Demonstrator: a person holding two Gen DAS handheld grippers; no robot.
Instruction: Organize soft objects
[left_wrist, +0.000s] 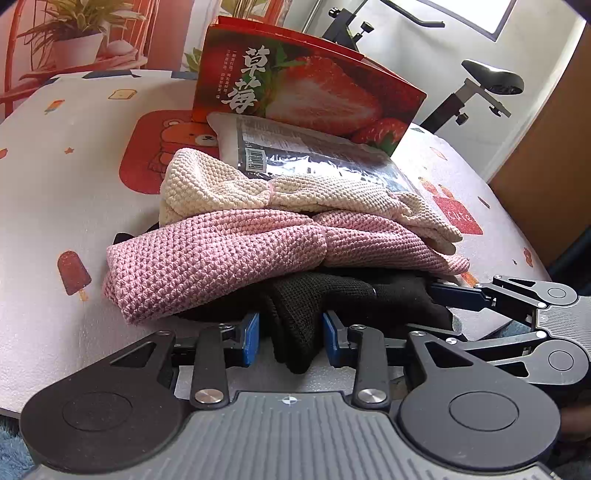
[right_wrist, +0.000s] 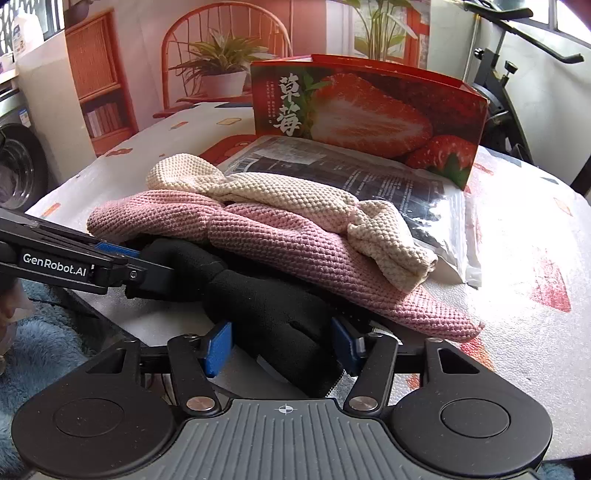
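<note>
The black knit garment (left_wrist: 306, 299) lies at the near edge of the surface (left_wrist: 55, 206), at the bottom of a pile of soft objects. Its long axis cannot be told, since most of it is covered; one fold of it points toward the near edge and hangs slightly over it.

The left gripper (left_wrist: 290, 334) has this fold between its blue pads. The jaws stand narrow and the pads (left_wrist: 252, 332) touch the fabric on both sides. The right gripper (right_wrist: 282, 345) straddles another bunched portion of the same garment, just beside the left gripper. Its jaws are set wider, and both pads (right_wrist: 218, 345) sit against the cloth.

A pink knit cloth (left_wrist: 221, 254) lies directly on the black garment, long axis parallel to the near edge. A cream knit cloth (left_wrist: 288, 195) rests on the pink one, twisted at its middle, on the same axis. Both overlie the black garment and obstruct it.

Behind the pile, a flat clear plastic package (left_wrist: 317, 155) with dark contents and a barcode label lies partly under the cream cloth. A red strawberry box (left_wrist: 314, 88) stands upright behind it, toward the far edge. Its contents cannot be seen.
</note>
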